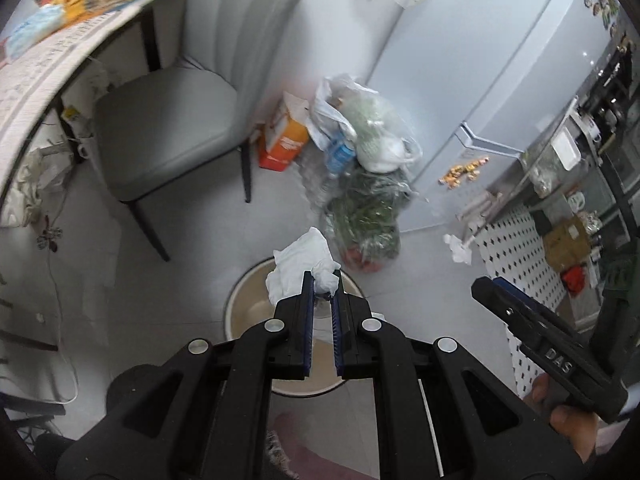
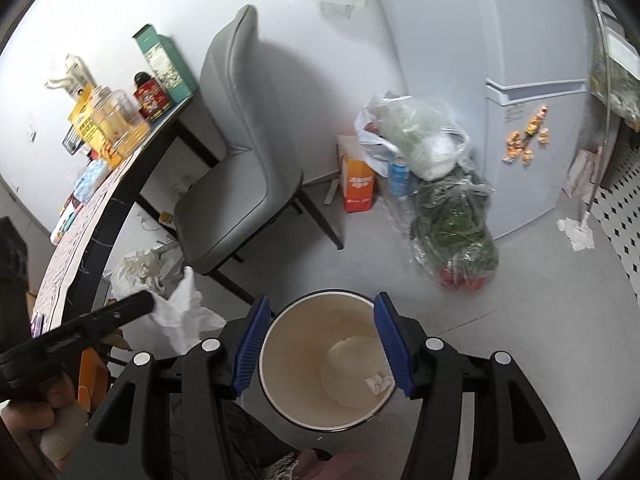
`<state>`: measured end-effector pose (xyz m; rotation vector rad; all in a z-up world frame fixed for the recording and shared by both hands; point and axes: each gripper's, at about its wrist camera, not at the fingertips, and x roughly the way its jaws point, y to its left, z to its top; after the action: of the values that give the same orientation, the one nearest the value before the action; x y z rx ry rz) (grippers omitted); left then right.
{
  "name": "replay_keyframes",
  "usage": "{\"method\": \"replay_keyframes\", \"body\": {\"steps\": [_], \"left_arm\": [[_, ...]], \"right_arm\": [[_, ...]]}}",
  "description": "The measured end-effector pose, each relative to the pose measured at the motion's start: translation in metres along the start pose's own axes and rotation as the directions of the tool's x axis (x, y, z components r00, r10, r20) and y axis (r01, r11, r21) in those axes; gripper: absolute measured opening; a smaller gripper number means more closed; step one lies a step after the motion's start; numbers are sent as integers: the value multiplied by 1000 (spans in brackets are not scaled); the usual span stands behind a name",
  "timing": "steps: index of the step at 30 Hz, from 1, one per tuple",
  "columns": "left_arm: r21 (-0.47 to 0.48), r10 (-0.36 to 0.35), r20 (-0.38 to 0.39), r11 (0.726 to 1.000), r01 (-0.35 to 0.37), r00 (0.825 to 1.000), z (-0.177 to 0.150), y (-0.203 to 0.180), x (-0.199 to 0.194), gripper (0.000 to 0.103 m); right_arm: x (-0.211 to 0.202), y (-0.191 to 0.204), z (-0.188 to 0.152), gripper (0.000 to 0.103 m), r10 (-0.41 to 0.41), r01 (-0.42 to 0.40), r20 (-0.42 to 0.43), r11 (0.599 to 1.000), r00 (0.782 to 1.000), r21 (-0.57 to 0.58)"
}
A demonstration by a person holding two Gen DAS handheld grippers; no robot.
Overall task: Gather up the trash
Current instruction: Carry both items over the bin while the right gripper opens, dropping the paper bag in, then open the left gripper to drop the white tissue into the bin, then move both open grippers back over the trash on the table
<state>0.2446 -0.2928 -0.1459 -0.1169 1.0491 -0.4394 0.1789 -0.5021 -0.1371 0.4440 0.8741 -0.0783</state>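
Observation:
My left gripper [image 1: 322, 286] is shut on a crumpled white tissue [image 1: 300, 266] and holds it above the round cream trash bin [image 1: 240, 304]. In the right wrist view the same tissue [image 2: 184, 312] hangs from the left gripper's tip at the lower left, beside the bin. My right gripper [image 2: 320, 316] is open and empty, its blue pads on either side of the bin [image 2: 276, 392] below. A small scrap of paper [image 2: 378, 382] lies on the bin's bottom. Another white tissue [image 1: 458, 246] lies on the floor by the fridge; it also shows in the right wrist view [image 2: 576, 234].
A grey chair [image 2: 236, 184] stands by a table [image 2: 104, 216] with boxes and jars. Plastic bags of greens [image 2: 452, 216] and an orange carton [image 2: 358, 184] sit on the floor against the wall. A white fridge [image 2: 520, 120] stands at the right.

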Motion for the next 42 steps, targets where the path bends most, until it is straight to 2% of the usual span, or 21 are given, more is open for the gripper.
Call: {"method": "replay_keyframes", "body": {"steps": [3, 5, 8, 11, 14, 17, 26, 31, 35, 42], "left_arm": [[8, -29, -18, 1000, 29, 999, 3, -8, 12, 15], [-11, -66, -27, 998, 65, 997, 5, -9, 16, 44], [-40, -74, 19, 996, 74, 997, 8, -2, 6, 61], [-57, -89, 57, 994, 92, 994, 13, 7, -9, 74], [-67, -58, 108, 996, 65, 992, 17, 19, -31, 85], [-91, -29, 163, 995, 44, 986, 21, 34, -55, 91], [-158, 53, 297, 987, -5, 954, 16, 78, -135, 97], [-190, 98, 355, 981, -31, 930, 4, 100, -178, 97], [-228, 126, 395, 973, -35, 910, -14, 119, -212, 97], [-294, 180, 425, 954, -52, 887, -55, 151, -254, 97]], "right_arm": [[-6, -6, 0, 54, -8, 8, 10, 1000, 1000, 15], [-10, -7, 0, 54, -11, 11, 16, 1000, 1000, 19], [-14, -4, 1, 54, -9, 9, 21, 1000, 1000, 20], [-15, 3, 0, 54, 3, -3, 20, 1000, 1000, 16], [-14, 17, 1, 55, 19, -19, 18, 1000, 1000, 1], [-16, 37, 1, 61, 37, -37, 21, 999, 999, -21], [-35, 94, 3, 79, 84, -79, 57, 993, 995, -89], [-52, 129, -2, 96, 108, -95, 97, 986, 989, -135], [-62, 160, -10, 95, 138, -116, 111, 976, 984, -184], [-72, 212, -27, 95, 194, -160, 106, 949, 975, -270]]}}
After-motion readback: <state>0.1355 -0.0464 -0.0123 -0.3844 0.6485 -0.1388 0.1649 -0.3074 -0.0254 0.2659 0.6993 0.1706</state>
